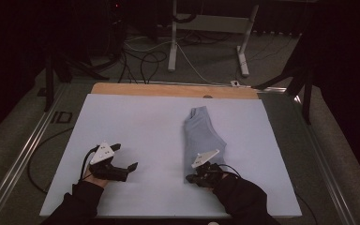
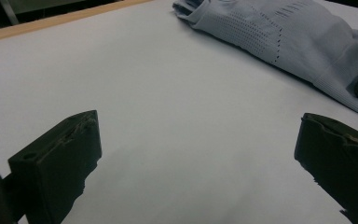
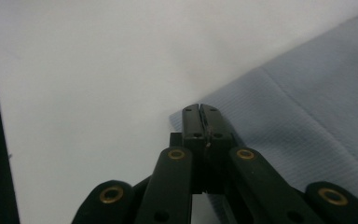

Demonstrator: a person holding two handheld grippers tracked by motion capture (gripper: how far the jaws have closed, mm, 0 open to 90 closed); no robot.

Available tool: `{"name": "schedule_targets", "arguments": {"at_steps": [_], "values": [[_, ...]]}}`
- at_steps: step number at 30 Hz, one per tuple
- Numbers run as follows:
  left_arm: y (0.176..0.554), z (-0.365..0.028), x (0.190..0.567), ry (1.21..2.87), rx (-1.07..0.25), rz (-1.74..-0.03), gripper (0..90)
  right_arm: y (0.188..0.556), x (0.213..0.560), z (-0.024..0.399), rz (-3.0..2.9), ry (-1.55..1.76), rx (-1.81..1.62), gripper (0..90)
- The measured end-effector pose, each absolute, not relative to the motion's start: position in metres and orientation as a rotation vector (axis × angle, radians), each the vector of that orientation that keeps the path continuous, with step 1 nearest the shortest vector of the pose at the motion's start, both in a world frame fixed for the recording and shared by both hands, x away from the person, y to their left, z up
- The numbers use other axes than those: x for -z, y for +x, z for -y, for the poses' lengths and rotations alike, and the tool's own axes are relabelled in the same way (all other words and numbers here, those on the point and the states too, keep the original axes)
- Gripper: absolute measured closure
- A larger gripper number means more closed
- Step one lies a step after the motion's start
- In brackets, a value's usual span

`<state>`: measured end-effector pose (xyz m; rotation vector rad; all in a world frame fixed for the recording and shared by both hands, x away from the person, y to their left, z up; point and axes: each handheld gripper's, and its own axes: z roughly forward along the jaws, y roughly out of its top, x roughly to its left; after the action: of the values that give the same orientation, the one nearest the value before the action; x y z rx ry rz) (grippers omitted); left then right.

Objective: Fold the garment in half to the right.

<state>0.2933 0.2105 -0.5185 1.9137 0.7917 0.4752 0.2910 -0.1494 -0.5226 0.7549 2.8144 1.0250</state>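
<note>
High view puts the folded grey garment [image 1: 200, 138] right of centre on the white worktop [image 1: 136, 126], my right gripper [image 1: 191, 178] at its near corner, my left gripper [image 1: 126, 164] well apart on bare surface. I judge this the pinch before a fold or lift; next I must raise that corner without dragging the rest. Right gripper view shows what the overhead cannot: its fingers [image 3: 192, 122] closed tight over the ribbed hem. Left gripper view shows my left fingers [image 2: 70, 149] wide, holding nothing.
</note>
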Motion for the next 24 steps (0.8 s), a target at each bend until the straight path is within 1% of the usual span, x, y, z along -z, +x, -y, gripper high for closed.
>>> {"name": "schedule_targets", "arguments": {"at_steps": [6, 11, 14, 15, 17, 24], "values": [[0.293, -0.212, 0.518, 1.911, -0.478, -0.792, 1.2, 0.296, 0.523, 0.154, -2.818, 0.752, -1.079, 90.0], [0.294, -0.212, 0.518, 1.907, -0.477, -0.797, 1.2, 0.299, 0.510, 0.158, -2.764, 0.714, -1.151, 89.7], [0.293, -0.212, 0.518, 1.911, -0.477, -0.791, 1.2, 0.300, 0.502, 0.162, -2.738, 0.708, -1.187, 78.1], [0.293, -0.212, 0.518, 1.911, -0.476, -0.792, 1.2, 0.300, 0.499, 0.163, -2.726, 0.695, -1.193, 75.6], [0.294, -0.212, 0.518, 1.910, -0.476, -0.794, 1.2, 0.300, 0.495, 0.166, -2.709, 0.683, -1.216, 65.6], [0.294, -0.212, 0.518, 1.912, -0.475, -0.796, 1.2, 0.309, 0.486, 0.176, -2.660, 0.726, -1.267, 41.7]]}}
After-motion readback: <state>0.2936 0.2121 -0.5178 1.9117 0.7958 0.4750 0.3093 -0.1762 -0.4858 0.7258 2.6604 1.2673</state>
